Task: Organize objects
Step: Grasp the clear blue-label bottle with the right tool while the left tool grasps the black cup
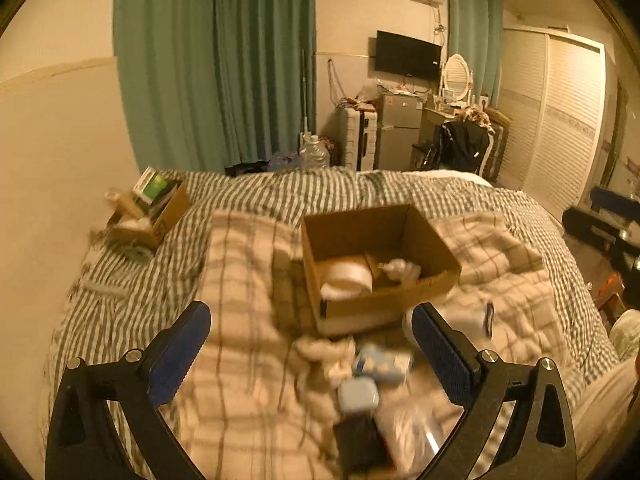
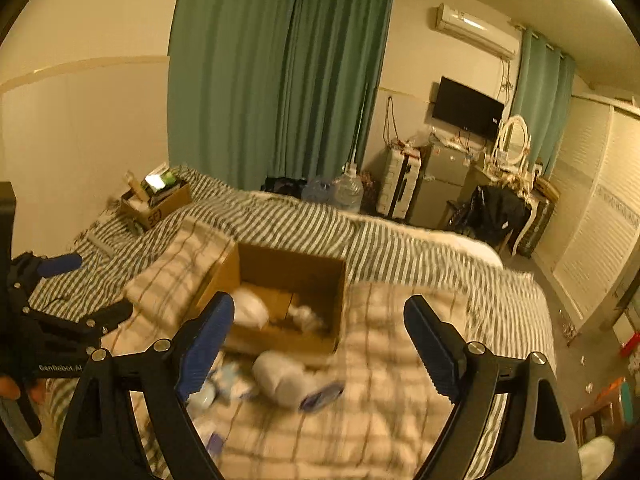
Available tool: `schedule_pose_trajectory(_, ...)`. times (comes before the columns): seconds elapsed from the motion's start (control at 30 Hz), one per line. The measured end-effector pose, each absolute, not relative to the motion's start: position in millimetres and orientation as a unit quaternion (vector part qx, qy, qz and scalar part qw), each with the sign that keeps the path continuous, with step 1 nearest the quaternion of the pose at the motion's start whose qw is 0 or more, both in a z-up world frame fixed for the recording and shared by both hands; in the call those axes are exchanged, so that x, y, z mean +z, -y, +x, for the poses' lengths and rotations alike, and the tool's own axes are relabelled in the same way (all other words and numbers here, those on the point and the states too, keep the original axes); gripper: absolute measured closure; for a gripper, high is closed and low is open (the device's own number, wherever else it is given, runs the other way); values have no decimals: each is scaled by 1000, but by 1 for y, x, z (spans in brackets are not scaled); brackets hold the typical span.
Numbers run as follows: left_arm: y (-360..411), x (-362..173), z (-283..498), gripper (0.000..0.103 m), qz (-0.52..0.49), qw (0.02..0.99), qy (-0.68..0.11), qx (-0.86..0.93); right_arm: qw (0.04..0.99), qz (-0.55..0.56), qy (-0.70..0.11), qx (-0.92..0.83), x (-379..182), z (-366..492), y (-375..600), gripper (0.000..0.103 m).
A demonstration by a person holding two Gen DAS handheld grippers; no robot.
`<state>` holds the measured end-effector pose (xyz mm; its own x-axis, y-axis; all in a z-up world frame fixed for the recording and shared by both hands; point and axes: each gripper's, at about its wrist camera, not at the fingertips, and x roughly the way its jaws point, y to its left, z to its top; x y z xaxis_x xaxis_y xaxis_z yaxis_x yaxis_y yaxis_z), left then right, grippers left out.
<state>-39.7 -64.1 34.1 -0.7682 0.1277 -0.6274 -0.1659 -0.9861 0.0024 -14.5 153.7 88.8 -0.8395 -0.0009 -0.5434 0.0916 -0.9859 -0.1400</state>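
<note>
Left wrist view: left gripper (image 1: 310, 330) hangs over the plaid blanket (image 1: 240, 300), jaws spread wide, nothing between them.
Box: cardboard box (image 1: 380, 264) sits dead ahead on the blanket, open top facing up, so it reads as the collecting bin.
Box contents: 1 white tape roll (image 1: 348, 278) on its side and a crumpled white wad (image 1: 400, 270), both already inside.
Loose pile: small items lie on the blanket just in front of the box, between and below the blue pads: a pale blue packet (image 1: 382, 364), a grey-blue case (image 1: 358, 394), a dark block (image 1: 360, 444). Blur hides what they are.
Left gripper aim: pointing down at that pile, I'd judge it is lining up a pick.
Far corner: a second box (image 1: 150, 212) with books stands well apart by the wall.

Right wrist view: right gripper (image 2: 320, 330) also gapes fully, holding nothing.
Box again: the cardboard box (image 2: 280, 300) sits straight beyond the fingertips.
Bottle: white bottle (image 2: 286, 378) with a purple end lies on its side just before the box, between the 2 pads.
Neighbour: the left gripper (image 2: 80, 292) shows at the left edge, near the box's side.
Judgement: bottle looks like the right gripper's candidate; round and lying flat, it could roll on soft bedding.
</note>
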Motion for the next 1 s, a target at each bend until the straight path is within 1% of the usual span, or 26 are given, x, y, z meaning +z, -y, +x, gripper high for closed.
schedule_pose_trajectory(0.2,74,-24,-6,0,-367,51,-11,929,29,332,-75,-940,24,9,-128,16)
schedule_pose_trajectory(0.27,75,-45,-1,0,-376,40,-14,926,33,357,-70,-931,-2,12,-121,16)
schedule_pose_trajectory(0.43,83,-81,-2,0,-401,12,-30,916,42,403,-72,-911,-46,13,-106,16)
schedule_pose_trajectory(0.63,97,-85,-4,0,-391,-21,-52,919,61,442,-88,-890,-87,6,-81,16)
schedule_pose_trajectory(0.87,104,-91,-7,0,-399,-12,-36,916,67,468,-104,-875,-122,-7,-67,17)
schedule_pose_trajectory(0.9,103,-92,-7,0,-401,-10,-35,915,66,474,-103,-872,-127,-9,-68,20)
schedule_pose_trajectory(0.93,101,-93,-8,0,-403,-7,-36,914,71,481,-98,-868,-131,-10,-68,34)
schedule_pose_trajectory(0.97,100,-94,-8,0,-406,-5,-37,913,80,488,-91,-864,-134,-11,-70,42)
schedule_pose_trajectory(1.0,98,-96,-9,0,-409,-1,-36,912,80,486,-91,-866,-133,-11,-71,42)
